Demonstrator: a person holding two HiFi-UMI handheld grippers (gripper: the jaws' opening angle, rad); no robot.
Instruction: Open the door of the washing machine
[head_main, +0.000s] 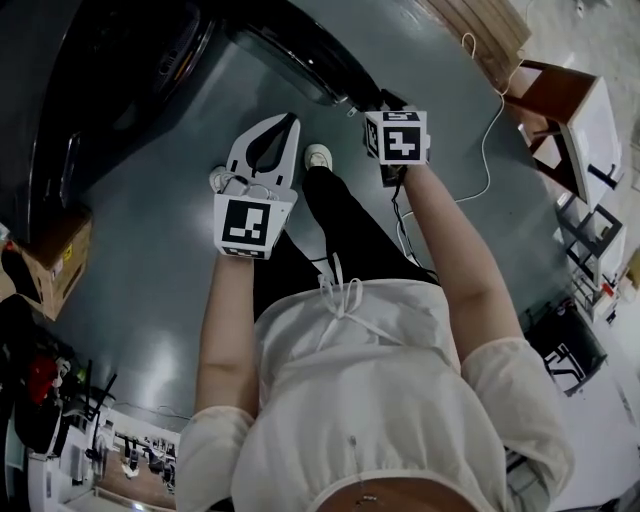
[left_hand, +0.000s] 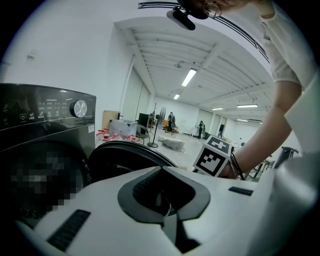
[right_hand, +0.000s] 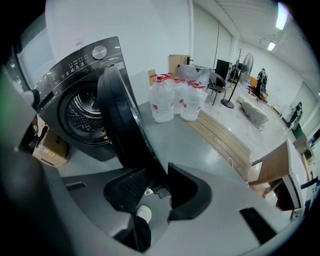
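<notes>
A dark front-loading washing machine stands with its round door swung wide, so the steel drum shows. In the head view the machine is at the top left, and the door juts out beside it. My dark right gripper points steeply down with the door's lower rim between its jaws, filling the narrow gap. The same right gripper sits at the door's outer edge. To the left, my white left gripper hangs apart from the door. The left gripper's tips meet on nothing.
Several large water bottles stand behind the door, beside wooden planks. A cardboard box lies left of the machine. At the right are a wooden desk and a white cable. My feet stand just below the door.
</notes>
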